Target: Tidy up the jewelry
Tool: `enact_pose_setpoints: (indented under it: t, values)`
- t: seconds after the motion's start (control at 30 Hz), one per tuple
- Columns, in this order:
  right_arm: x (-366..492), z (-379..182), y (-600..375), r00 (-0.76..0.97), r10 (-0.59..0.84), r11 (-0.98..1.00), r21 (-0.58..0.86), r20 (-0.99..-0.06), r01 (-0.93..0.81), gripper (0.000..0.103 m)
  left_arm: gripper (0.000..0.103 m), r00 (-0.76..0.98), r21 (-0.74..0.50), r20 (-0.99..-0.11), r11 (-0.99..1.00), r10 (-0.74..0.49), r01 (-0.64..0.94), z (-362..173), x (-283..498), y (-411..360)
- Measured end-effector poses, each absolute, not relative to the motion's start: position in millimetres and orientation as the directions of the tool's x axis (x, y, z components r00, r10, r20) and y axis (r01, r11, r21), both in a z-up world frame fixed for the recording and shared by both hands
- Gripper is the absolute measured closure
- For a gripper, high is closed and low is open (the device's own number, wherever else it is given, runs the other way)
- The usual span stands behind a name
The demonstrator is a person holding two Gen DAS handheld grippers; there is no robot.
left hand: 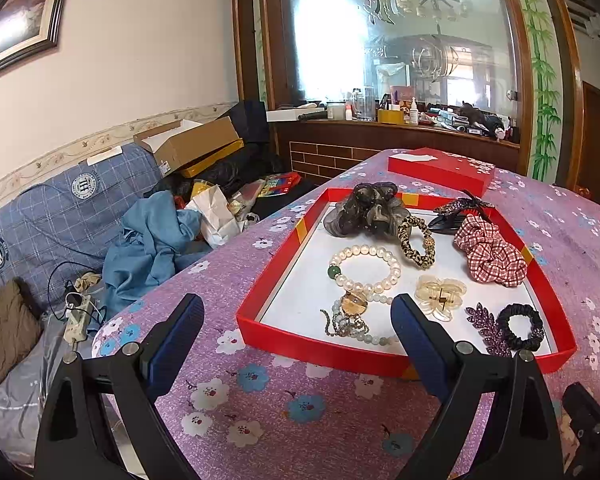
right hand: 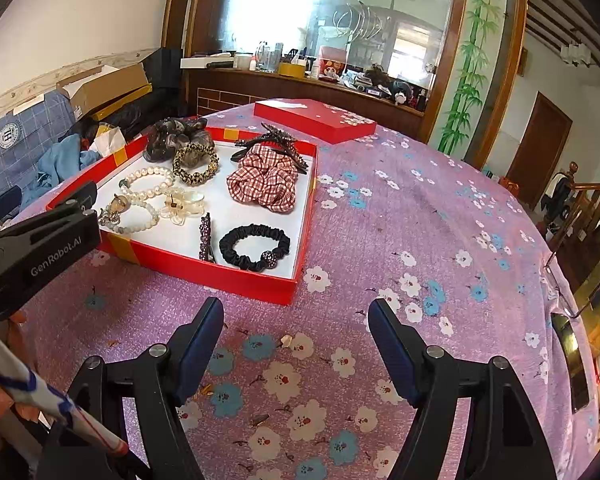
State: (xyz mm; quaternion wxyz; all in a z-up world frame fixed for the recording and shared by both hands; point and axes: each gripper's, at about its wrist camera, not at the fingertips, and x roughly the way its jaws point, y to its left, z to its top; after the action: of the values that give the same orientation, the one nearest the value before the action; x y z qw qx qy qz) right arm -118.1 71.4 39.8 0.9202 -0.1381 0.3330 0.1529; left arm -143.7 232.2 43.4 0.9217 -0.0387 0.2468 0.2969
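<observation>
Since every piece already lies in the tray (right hand: 306,216) on the cloth (right hand: 400,216), sorting looks close to done: scrunchies (right hand: 265,184) sit along its right side, the pearl bracelet (left hand: 365,268) and beads to the left, each apart for easy picking. Its lid (right hand: 314,118) rests just behind, likely awaiting closing. Both the left gripper (left hand: 298,326) and right gripper (right hand: 296,330) hover spread and empty before the tray's near wall
</observation>
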Motion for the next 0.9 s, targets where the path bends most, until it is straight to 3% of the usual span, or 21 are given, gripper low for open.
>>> enact_pose_setpoints:
  t: [0.9]
  values:
    - [-112.8,35.0,66.4,0.713,0.226,0.921,-0.093,-0.664,-0.378,0.024,0.009,0.704,0.075,-0.469,0.818,0.534,-0.57,44.2,-144.6,231.1]
